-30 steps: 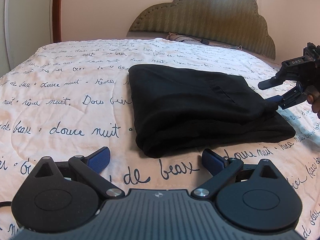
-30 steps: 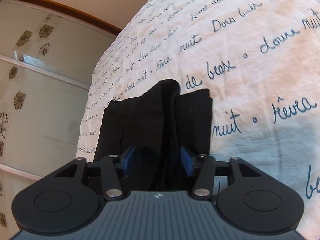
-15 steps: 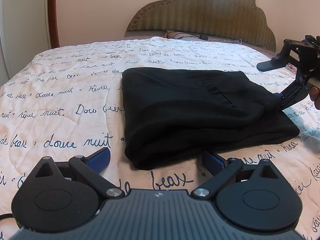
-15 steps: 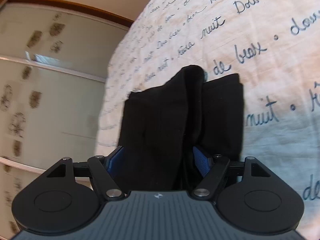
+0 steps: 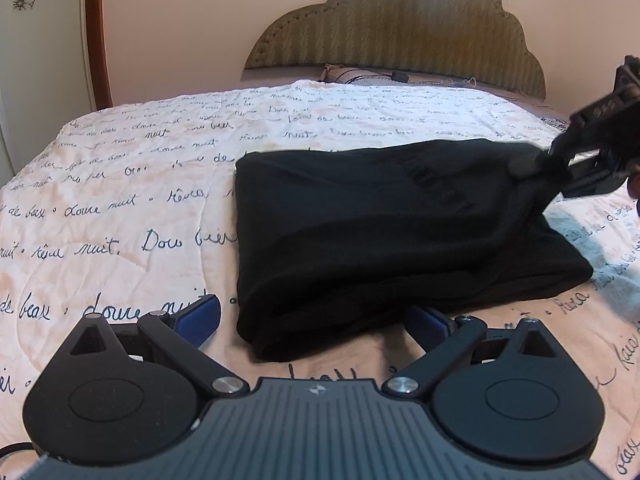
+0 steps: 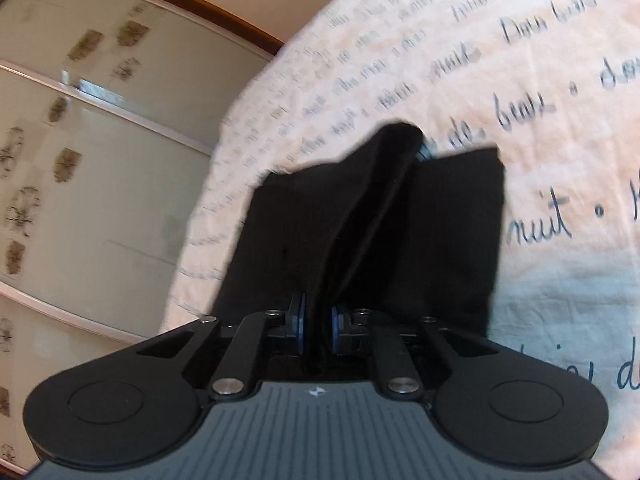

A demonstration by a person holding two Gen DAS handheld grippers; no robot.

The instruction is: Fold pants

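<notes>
The black pants lie folded into a rectangle on the bed. My left gripper is open and empty, just short of the pants' near edge. My right gripper is shut on the pants, pinching a ridge of cloth between its blue pads. It also shows in the left wrist view, at the pants' far right corner, which it holds lifted off the bed.
The bed has a cream quilt printed with dark script. A padded headboard and a pillow are at the far end. A wardrobe with flowered panels stands beside the bed.
My right gripper has closed on the pants' right corner and raised it. My left gripper has stayed open and drawn closer to the pants' near edge.
</notes>
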